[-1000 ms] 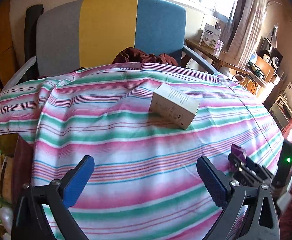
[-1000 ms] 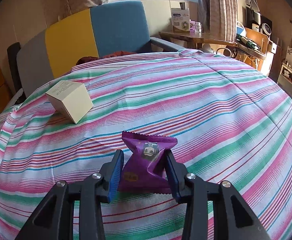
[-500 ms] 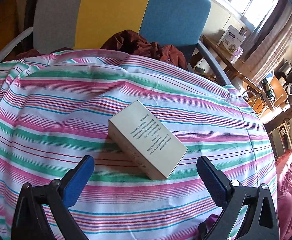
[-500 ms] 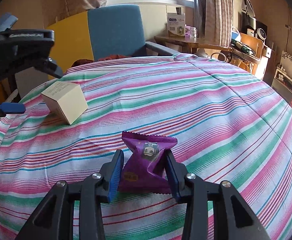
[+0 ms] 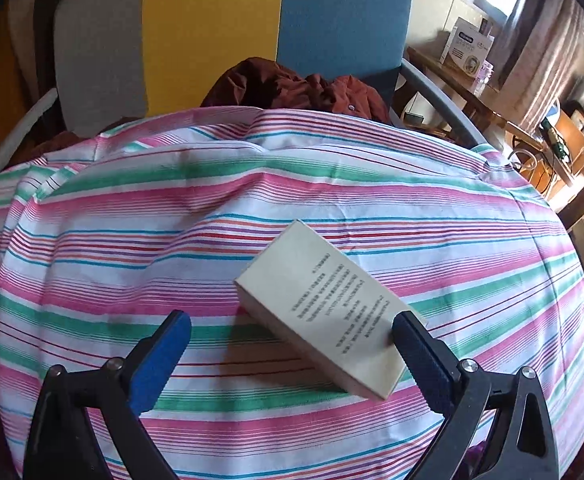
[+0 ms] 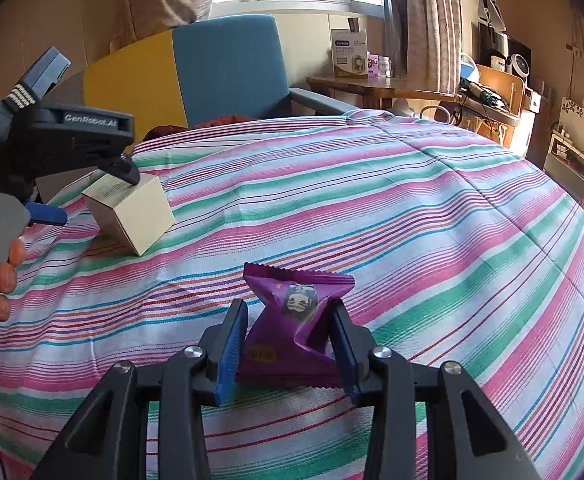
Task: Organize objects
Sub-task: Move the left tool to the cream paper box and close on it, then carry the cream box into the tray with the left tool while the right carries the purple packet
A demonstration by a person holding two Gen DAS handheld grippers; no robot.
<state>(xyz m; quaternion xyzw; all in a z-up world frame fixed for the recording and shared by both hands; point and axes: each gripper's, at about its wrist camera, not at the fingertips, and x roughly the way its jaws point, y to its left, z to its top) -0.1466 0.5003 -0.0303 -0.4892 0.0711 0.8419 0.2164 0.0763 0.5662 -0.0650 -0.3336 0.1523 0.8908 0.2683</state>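
Left wrist view: the left gripper (image 5: pixel 292 330) hangs over the striped cloth (image 5: pixel 172 240), fingers spread wide and gripping nothing. The cream carton (image 5: pixel 324 308) lies flat on the cloth between them, its right edge under the right pad, well clear of the left pad.

Right wrist view: the right gripper (image 6: pixel 288 328) has its fingers drawn narrow, pinching the purple snack packet (image 6: pixel 292 320) low over the cloth (image 6: pixel 412 200). The carton (image 6: pixel 132 212) sits far left of the packet, the left gripper (image 6: pixel 92 188) above it.
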